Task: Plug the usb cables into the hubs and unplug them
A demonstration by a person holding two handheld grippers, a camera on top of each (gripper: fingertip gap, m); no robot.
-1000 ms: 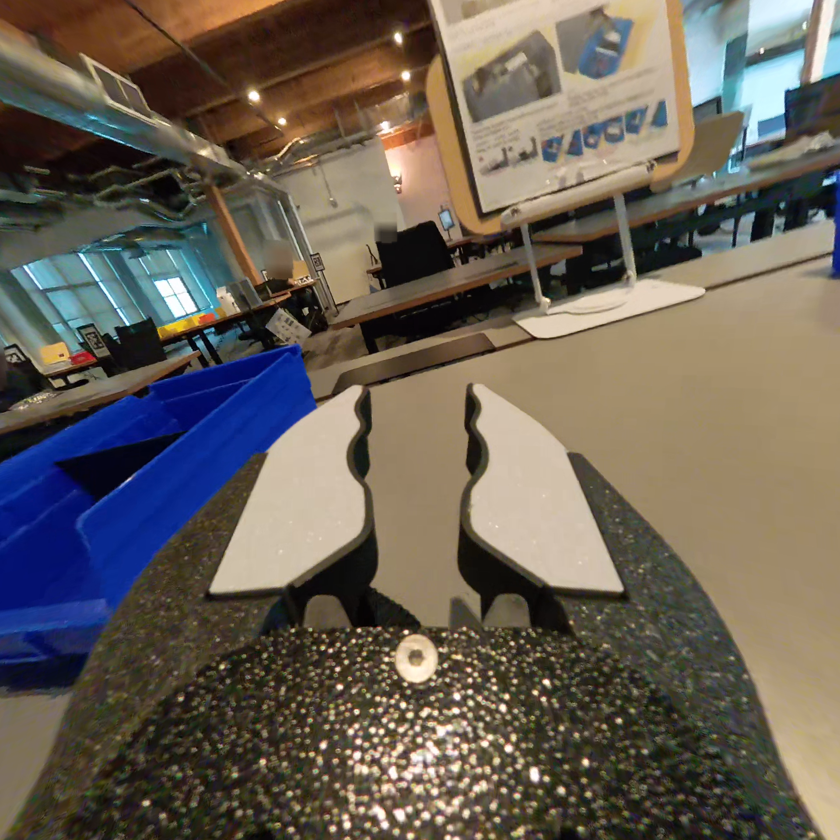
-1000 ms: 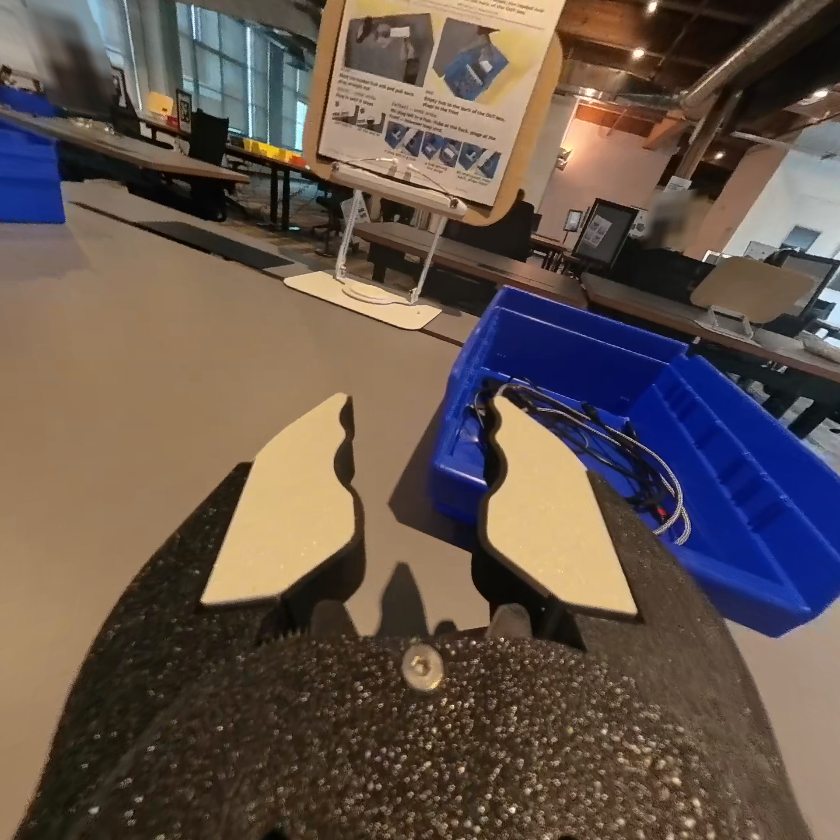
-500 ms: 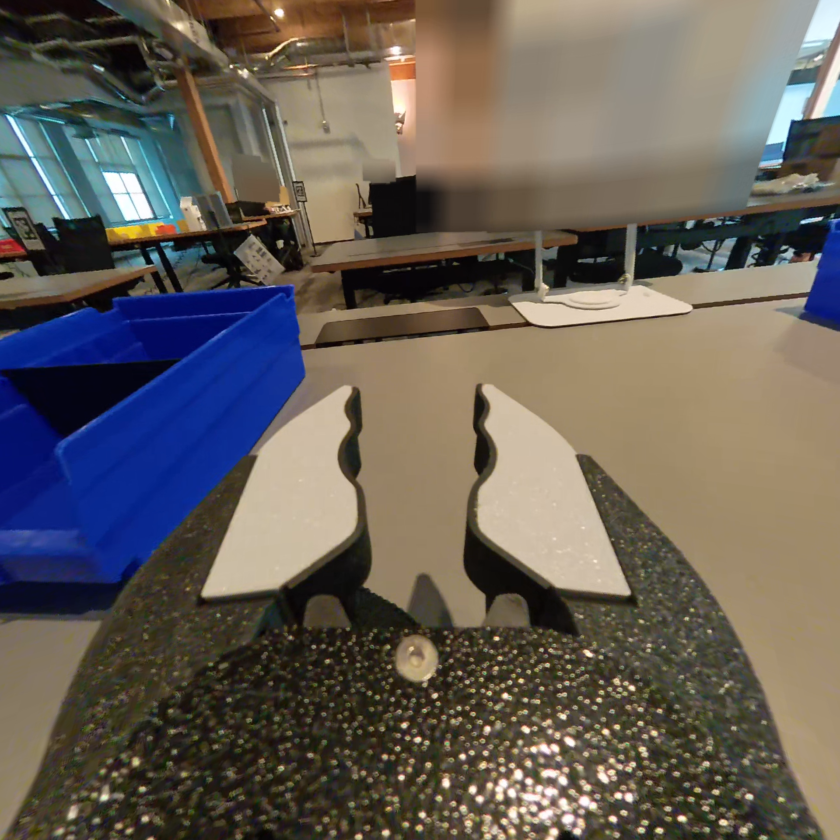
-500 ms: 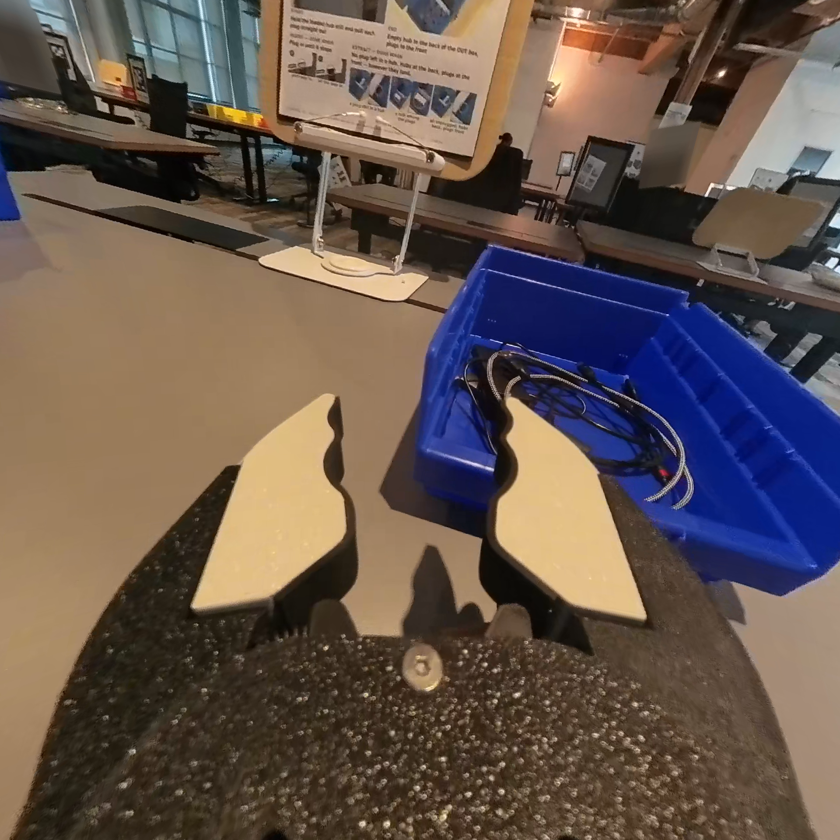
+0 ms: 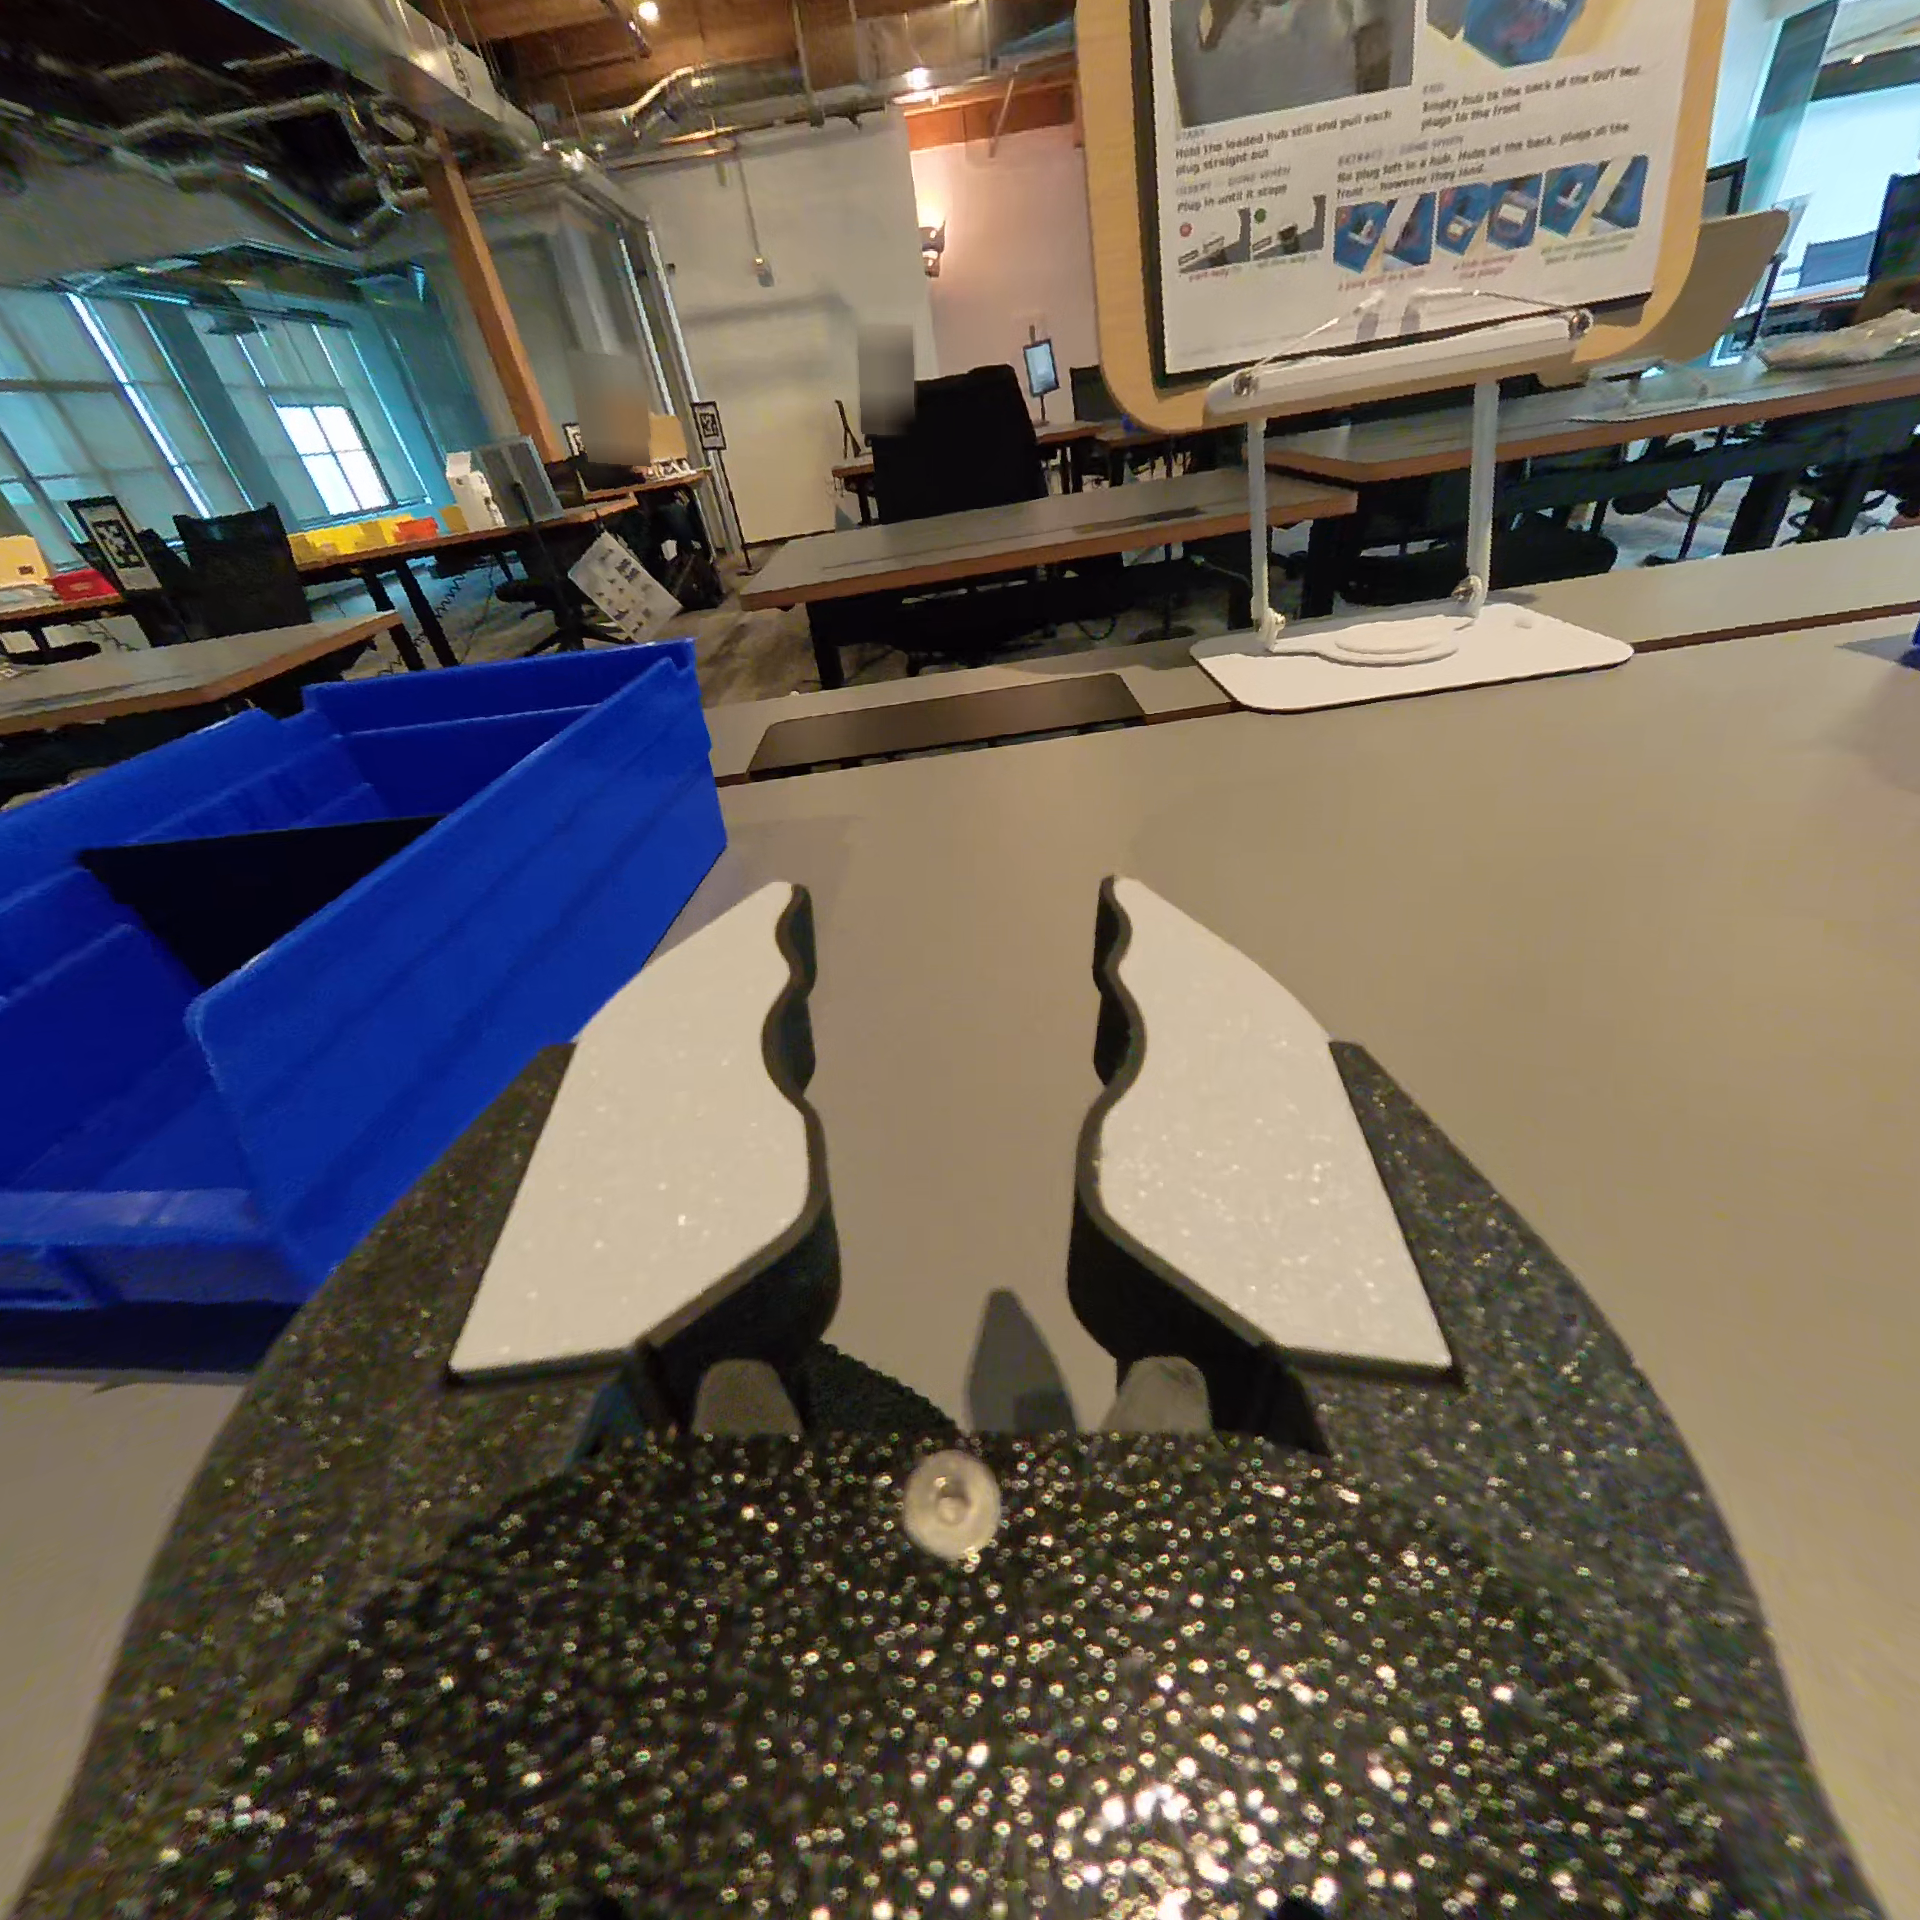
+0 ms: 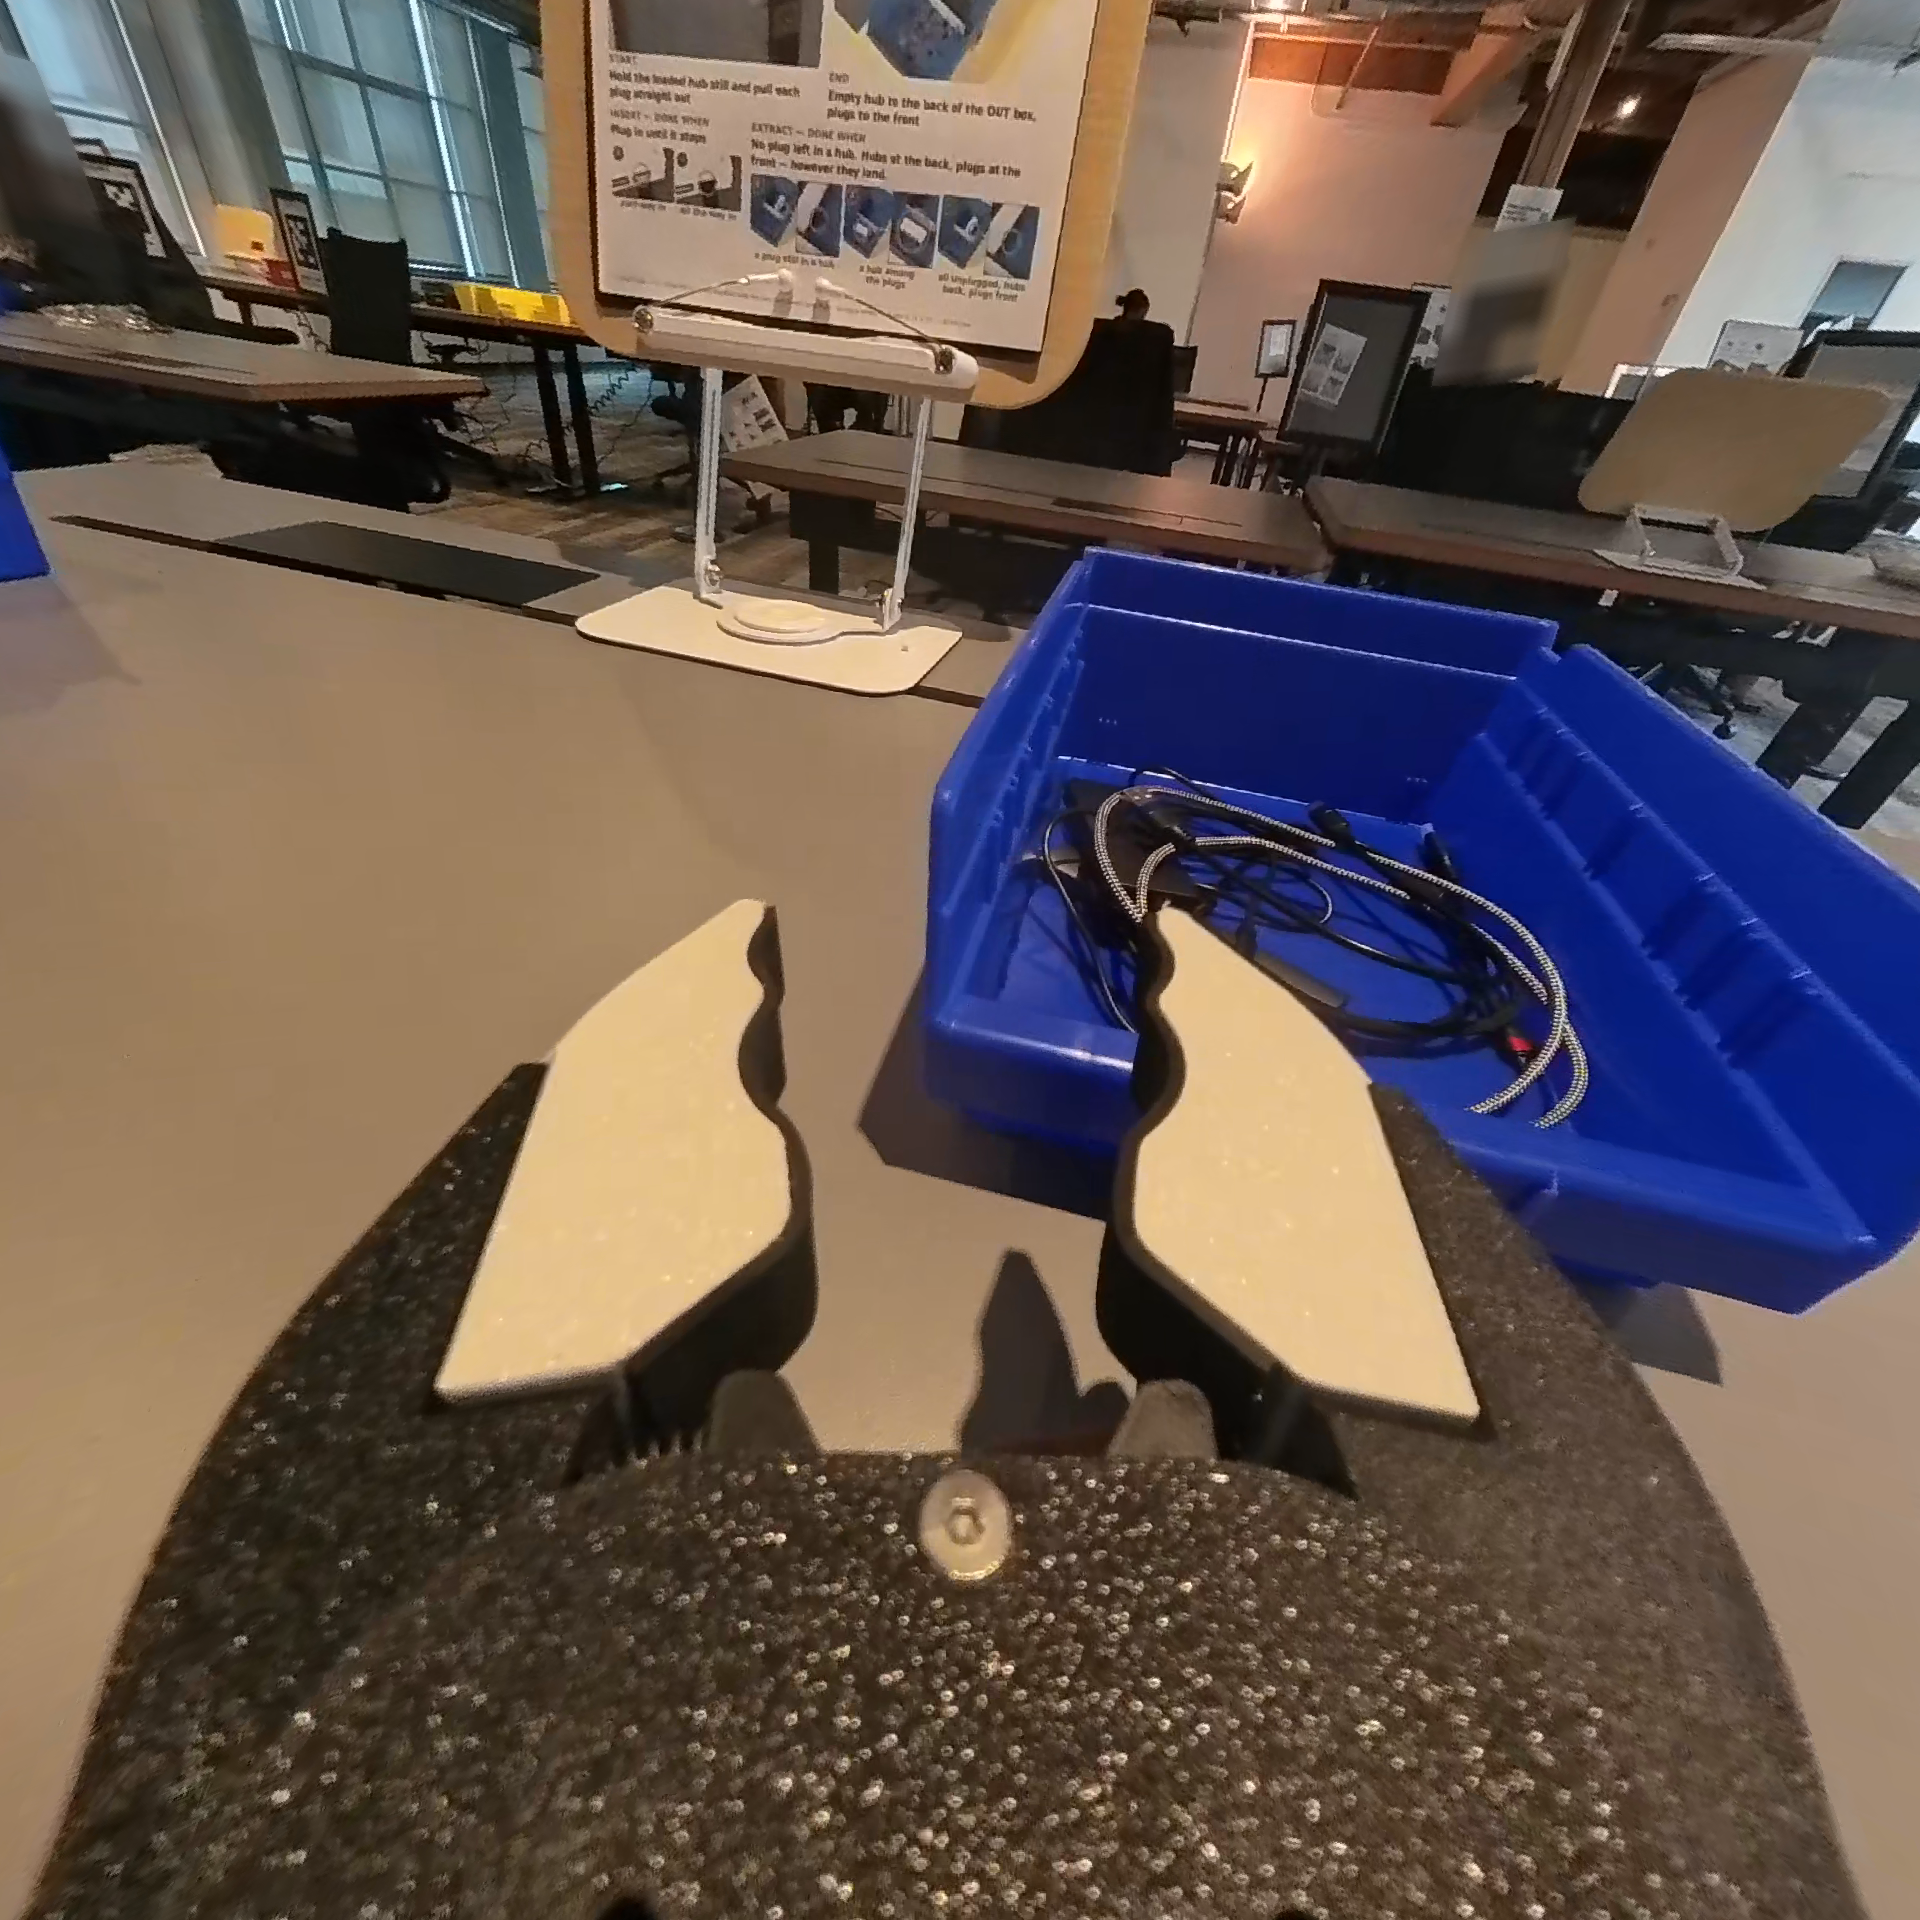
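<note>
A tangle of black and braided usb cables (image 6: 1340, 914) lies in a blue bin (image 6: 1683, 935) at the right in the right wrist view. A dark flat piece sits under the cables; I cannot tell whether it is a hub. My right gripper (image 6: 961, 920) is open and empty above the grey table, just left of the bin's front corner. My left gripper (image 5: 951, 899) is open and empty over bare table. A second blue bin (image 5: 436, 935) with a black divider stands to its left; its contents are hidden.
A board with an instruction sheet stands on a white base (image 5: 1413, 649) at the table's far edge; it also shows in the right wrist view (image 6: 769, 634). A black slot (image 5: 935, 717) runs along the back edge. Other desks and chairs stand beyond the grey table (image 5: 1455, 935).
Both grippers have risen and tilted down a little, and their jaws have opened wider. The right gripper has come nearer to the cable bin. Nothing has been picked up.
</note>
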